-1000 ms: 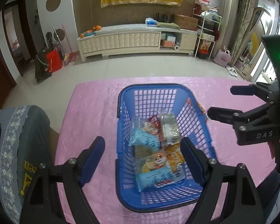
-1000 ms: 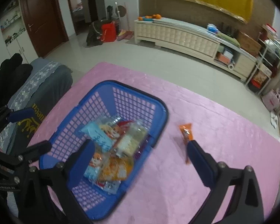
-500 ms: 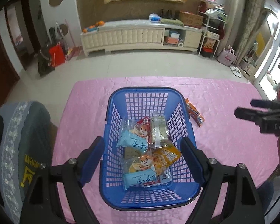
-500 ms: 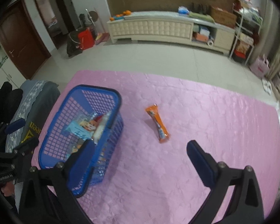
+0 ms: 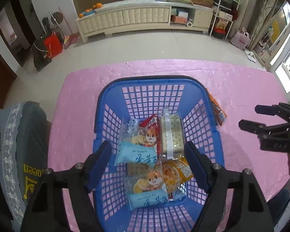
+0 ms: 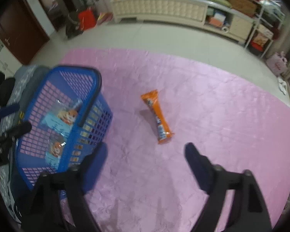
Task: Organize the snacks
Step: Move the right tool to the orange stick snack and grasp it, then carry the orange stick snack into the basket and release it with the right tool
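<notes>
A blue plastic basket (image 5: 106, 104) stands on the pink tablecloth (image 5: 77, 100) and holds several snack packets (image 5: 143, 150). It also shows at the left of the right wrist view (image 6: 90, 104). An orange snack packet (image 6: 157, 118) lies flat on the cloth right of the basket; its end shows in the left wrist view (image 5: 217, 109). My left gripper (image 5: 147, 160) is open and empty above the basket. My right gripper (image 6: 146, 153) is open and empty, just short of the orange packet. It shows from the side in the left wrist view (image 5: 249, 118).
A grey cushioned chair (image 5: 19, 145) stands at the table's left edge. Beyond the far table edge (image 5: 164, 61) are the floor and a cream cabinet (image 5: 145, 17).
My right gripper has swung away from the basket to the right and now faces the orange packet. My left gripper has shifted a little, so the basket sits more centred under it.
</notes>
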A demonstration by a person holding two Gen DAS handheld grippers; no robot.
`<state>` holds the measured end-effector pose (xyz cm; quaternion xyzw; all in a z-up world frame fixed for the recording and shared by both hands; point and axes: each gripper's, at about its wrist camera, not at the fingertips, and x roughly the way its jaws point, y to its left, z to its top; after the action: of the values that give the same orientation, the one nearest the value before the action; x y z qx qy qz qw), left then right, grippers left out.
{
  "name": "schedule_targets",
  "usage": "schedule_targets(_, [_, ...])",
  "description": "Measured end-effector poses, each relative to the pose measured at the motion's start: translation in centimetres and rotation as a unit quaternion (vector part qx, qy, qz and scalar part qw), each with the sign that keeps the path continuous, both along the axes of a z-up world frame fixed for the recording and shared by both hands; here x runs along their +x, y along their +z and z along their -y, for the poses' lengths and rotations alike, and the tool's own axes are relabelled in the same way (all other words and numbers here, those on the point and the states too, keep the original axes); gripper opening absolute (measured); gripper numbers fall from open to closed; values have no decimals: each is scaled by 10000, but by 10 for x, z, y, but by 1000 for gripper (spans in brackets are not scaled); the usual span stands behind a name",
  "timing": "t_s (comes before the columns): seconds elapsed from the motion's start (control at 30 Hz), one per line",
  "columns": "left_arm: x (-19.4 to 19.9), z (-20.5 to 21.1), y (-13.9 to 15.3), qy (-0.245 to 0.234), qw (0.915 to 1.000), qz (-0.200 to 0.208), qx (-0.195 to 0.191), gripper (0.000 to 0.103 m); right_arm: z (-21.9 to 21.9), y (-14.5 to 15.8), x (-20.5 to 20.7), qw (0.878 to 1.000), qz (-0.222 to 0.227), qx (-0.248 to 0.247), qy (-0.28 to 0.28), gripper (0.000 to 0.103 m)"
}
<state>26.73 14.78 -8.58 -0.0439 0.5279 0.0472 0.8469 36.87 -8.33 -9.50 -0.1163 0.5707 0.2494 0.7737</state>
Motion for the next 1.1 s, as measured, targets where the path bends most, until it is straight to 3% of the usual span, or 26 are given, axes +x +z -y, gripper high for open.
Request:
schedule_targets(0.17, [18,-6,-22,67,9998,-171,-77,71,-13,-32,20,9995,-4,-216,250,81])
schedule_targets(0.4, [35,-14,-41,33,9994,-286,-192,71,-16,-66,56,9993,-122,-337,112,79])
schedule_targets(0.53, [43,-14,-50,6,9991,-366,-199,71,-19,-84,65,9988,-407,-254,119,56])
schedule_targets(0.6, [42,-11,-49,11,9994,-348,-39,71,-19,-90,65,9985,-459,-277,112,53])
schedule_targets(0.63, [41,-9,-47,-38,9995,-308,8,71,-18,-92,64,9985,-452,-294,135,43])
schedule_targets(0.67, [39,-6,-44,-114,9996,-260,48,71,-17,-92,62,9987,-393,-309,130,28])
schedule_targets(0.83, [31,-4,-42,-165,9996,-219,15,71,-13,-86,49,9988,-379,-250,187,21])
schedule_targets(1.1, [-10,0,-21,-139,9999,42,84,71,-2,-37,5,9994,-112,-127,289,19])
